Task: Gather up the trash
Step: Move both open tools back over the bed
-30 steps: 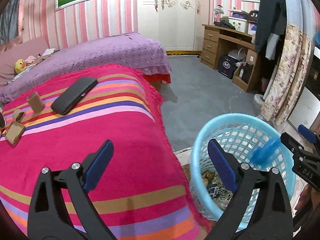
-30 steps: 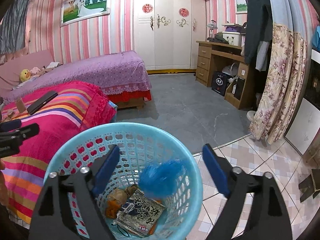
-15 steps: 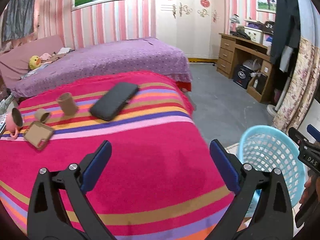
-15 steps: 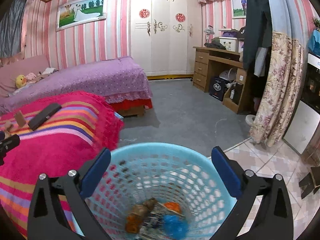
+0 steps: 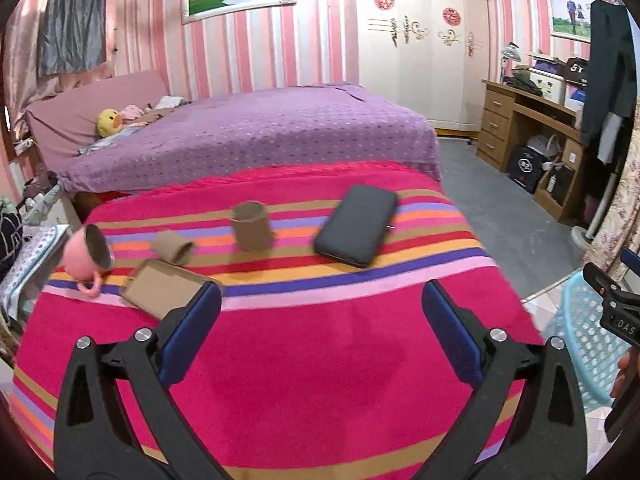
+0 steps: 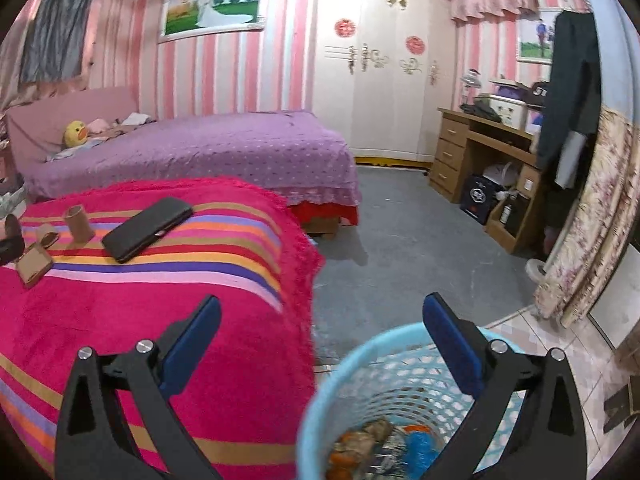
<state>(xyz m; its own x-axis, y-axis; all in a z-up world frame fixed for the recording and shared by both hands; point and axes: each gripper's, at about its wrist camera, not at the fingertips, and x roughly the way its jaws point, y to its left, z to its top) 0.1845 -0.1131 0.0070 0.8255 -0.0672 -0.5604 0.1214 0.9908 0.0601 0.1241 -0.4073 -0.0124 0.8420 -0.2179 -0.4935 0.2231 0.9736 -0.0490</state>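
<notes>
On the striped red blanket [image 5: 304, 360] stand an upright cardboard tube [image 5: 252, 226], a second tube lying on its side [image 5: 173, 246] and a flat cardboard piece [image 5: 164, 290]. My left gripper [image 5: 320, 304] hovers open over the blanket, nearer than these, nothing between its fingers. The light blue basket [image 6: 400, 392] sits on the floor right of the blanket, holding wrappers and a blue crumpled bag [image 6: 420, 446]. My right gripper [image 6: 320, 316] is open and empty above the basket's near rim. The same tube [image 6: 79, 224] shows far left in the right wrist view.
A black phone [image 5: 357, 225] and a tipped pink mug [image 5: 87, 254] also lie on the blanket. A purple bed [image 5: 248, 132] lies behind it. A wooden desk [image 6: 484, 160], hanging clothes and a floral curtain [image 6: 592, 220] line the right side. Grey floor [image 6: 408, 248] lies between.
A blue bag dropped from my right gripper into the basket. Both grippers have swung left from the basket toward the blanket, so the cardboard pieces now sit nearer the middle of the left view.
</notes>
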